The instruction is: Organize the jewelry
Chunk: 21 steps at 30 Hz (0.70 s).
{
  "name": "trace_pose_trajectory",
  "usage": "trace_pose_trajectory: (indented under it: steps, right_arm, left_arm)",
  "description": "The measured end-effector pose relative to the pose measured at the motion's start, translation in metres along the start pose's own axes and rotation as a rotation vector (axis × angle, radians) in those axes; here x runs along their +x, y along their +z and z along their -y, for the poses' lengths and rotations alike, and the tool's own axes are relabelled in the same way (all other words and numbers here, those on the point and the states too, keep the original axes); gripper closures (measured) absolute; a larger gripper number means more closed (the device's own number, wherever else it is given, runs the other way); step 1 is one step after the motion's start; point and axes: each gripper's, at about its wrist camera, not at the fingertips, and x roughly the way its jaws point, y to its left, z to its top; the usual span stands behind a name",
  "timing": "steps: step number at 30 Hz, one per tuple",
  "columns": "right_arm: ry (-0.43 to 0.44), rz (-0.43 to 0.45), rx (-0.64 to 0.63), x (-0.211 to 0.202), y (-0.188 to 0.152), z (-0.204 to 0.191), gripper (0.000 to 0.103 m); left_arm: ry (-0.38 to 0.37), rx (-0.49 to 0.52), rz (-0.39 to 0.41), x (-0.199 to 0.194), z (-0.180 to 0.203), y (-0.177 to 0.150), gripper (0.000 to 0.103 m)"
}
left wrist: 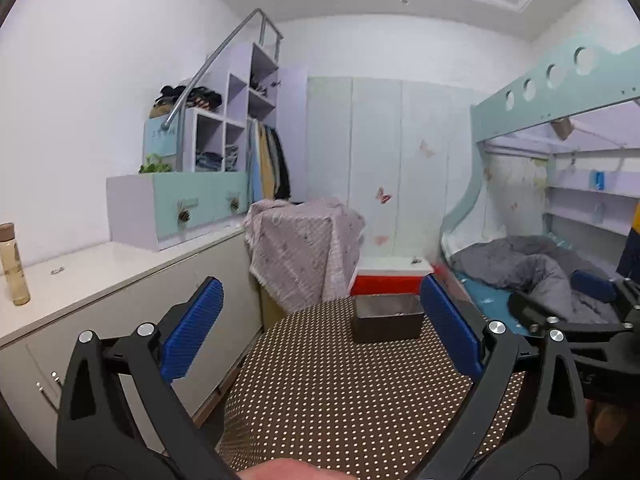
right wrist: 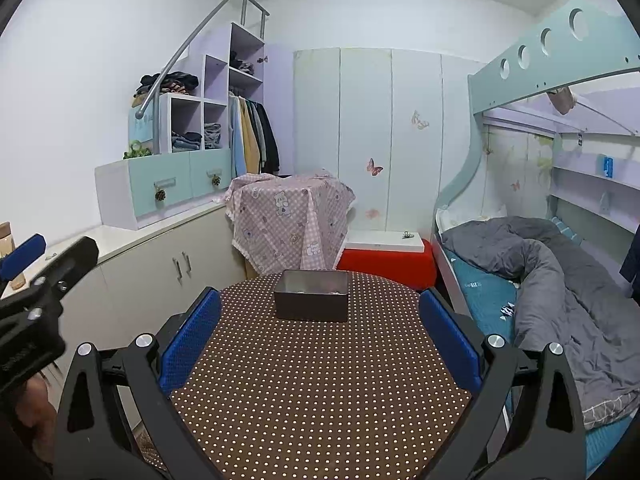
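Nearest the cameras, both tools hang above the near end of the round table covered in brown cloth with white polka dots (right wrist: 320,380). The right gripper (right wrist: 320,328), black-framed with blue ribbed pads, has its jaws spread wide with nothing between them but bare cloth. The left gripper (left wrist: 320,328), of the same make, is just as wide open and empty; its view is slightly blurred.

Farther along the table, towards its far edge, stands the dark rectangular open-topped box (right wrist: 311,295). A few small items lie inside, too small to name; they are probably the jewelry. In the right wrist view the box sits almost dead ahead, a shade left of the jaws' centre line, its long axis running crosswise to the fingers. In the left wrist view the same box (left wrist: 387,322) lies ahead and to the right, close by the right-hand blue pad.

By my reading the right gripper is better lined up and would need only a straight forward reach; the left would have to swing rightwards first.
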Motion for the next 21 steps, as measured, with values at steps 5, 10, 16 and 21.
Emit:
trace_pose_trajectory:
  steps: [5,10,16,21]
  right_arm:
    - [0.0,0.005,0.0,0.0004,0.001,-0.0002,0.008]
    - [0.001,0.004,0.001,0.0009,-0.0002,-0.0004,0.008]
    - [0.0,0.006,0.0,0.0007,-0.0008,-0.0006,0.008]
    - [0.001,0.005,0.0,0.0008,-0.0014,-0.0001,0.008]
  left_arm:
    - [0.025,-0.007,-0.03,0.0035,-0.0024,0.0021,0.006]
    - [0.029,-0.005,-0.042,0.0048,-0.0024,0.0024,0.006]
    - [0.029,0.004,-0.048,0.0058,-0.0014,0.0018,0.006]
    - [0.023,0.009,-0.054,0.0068,-0.001,0.0011,0.006]
